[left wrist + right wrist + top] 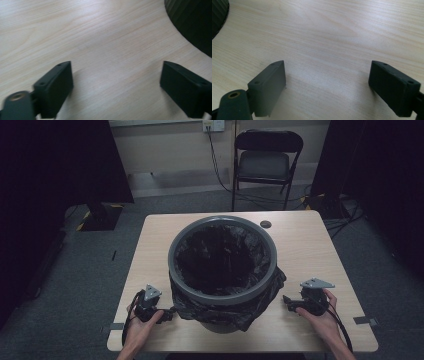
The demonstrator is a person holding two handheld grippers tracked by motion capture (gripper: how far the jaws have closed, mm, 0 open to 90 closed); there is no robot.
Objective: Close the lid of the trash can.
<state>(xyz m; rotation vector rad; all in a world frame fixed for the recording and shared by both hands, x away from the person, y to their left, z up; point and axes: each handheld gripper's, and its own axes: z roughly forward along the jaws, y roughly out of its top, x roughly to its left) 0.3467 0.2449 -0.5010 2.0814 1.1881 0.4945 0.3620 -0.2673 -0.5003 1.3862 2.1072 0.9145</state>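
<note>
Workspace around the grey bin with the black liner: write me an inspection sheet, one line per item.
Surface: pale wood-grain table, bare around the bin.
Job's things: round grey plastic bin at the table's middle, black plastic liner bag inside, its edge folded down over the outside below the rim.
Clutter: small dark round disc on the table's far side; what it is, cannot tell.
Grippers: left gripper and right gripper low on either side of the bin, both open, nothing between the jaws.
Cables: black cable trailing from the right gripper; black wall cable from a socket.
Surroundings: black folding chair, grey carpet, dark curtains.
</note>
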